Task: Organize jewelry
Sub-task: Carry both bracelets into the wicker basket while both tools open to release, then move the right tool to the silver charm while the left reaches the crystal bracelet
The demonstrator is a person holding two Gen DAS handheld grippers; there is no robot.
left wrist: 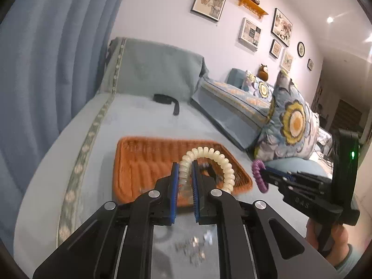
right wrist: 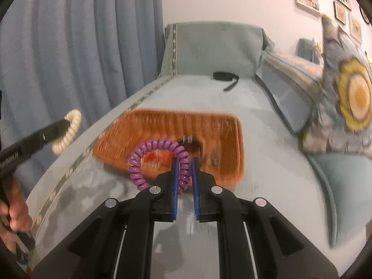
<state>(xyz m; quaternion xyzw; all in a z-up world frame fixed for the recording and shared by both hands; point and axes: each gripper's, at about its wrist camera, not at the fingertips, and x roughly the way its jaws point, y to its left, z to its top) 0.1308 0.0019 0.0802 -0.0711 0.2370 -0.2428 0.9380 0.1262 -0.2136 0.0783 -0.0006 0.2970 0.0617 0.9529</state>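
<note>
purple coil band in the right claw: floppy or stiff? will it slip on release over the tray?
The purple coil band probably holds its shape: pinched at one side by the right claw, the free loop stays round rather than drooping. It looks light and springy, so it may bounce or roll when dropped into the orange woven tray. Its glossy coils suggest some slipperiness.

The left black two-finger gripper (left wrist: 185,167) has its blue-padded jaws clamped on a cream spiral coil band (left wrist: 209,160), the right black gripper (right wrist: 184,162) likewise pinching a purple spiral coil band (right wrist: 148,160), both raised.
</note>
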